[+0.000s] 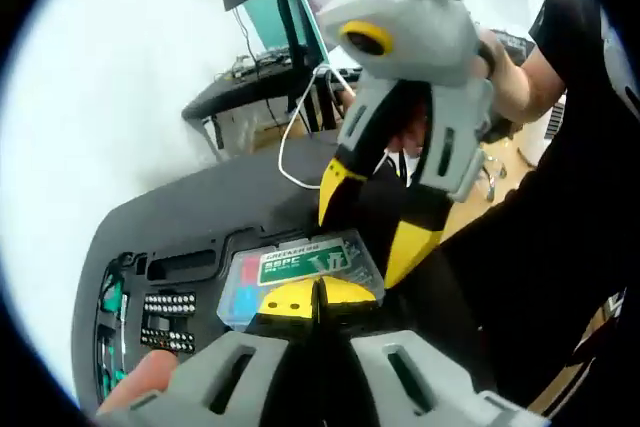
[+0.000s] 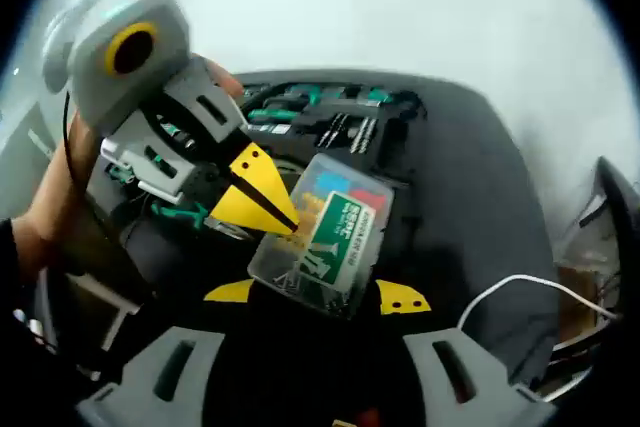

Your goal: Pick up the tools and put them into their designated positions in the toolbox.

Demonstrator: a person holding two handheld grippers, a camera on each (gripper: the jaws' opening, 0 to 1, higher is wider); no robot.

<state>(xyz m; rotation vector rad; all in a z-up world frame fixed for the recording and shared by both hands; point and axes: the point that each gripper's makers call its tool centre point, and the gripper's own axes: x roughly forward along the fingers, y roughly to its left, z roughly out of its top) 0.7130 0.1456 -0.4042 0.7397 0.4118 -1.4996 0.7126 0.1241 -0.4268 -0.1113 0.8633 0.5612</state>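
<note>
A clear plastic screw box (image 2: pixel 322 235) sits low in the middle of the right gripper view, a flat rectangular case with a green and white label on its lid and small red, blue and yellow parts showing through the plastic. In the left gripper view the same screw box (image 1: pixel 298 275) lies at bottom centre, its lid glossy and its label facing up.

The left gripper (image 1: pixel 318 299) has its yellow-tipped jaws brought together on the near edge of the box. In the right gripper view that left gripper (image 2: pixel 268 209) enters from the upper left, its pointed yellow tips pinching the box's left edge, its grey ribbed body held in a hand (image 2: pixel 60 197) that comes in from the left edge.

The right gripper (image 2: pixel 316 297) has its jaws set wide, one yellow tip on each side of the box's near end; whether they touch it cannot be told. In the left gripper view the right gripper (image 1: pixel 375 217) reaches down from the upper right, grey above with black and yellow jaws spread apart.

Behind the box lies the toolbox (image 2: pixel 330 107), a black moulded tray with shaped recesses holding green-handled tools and rows of metal bits. It rests on a dark, matte, rounded worktop (image 2: pixel 470 197). A white cable (image 2: pixel 520 292) curves at lower right.
</note>
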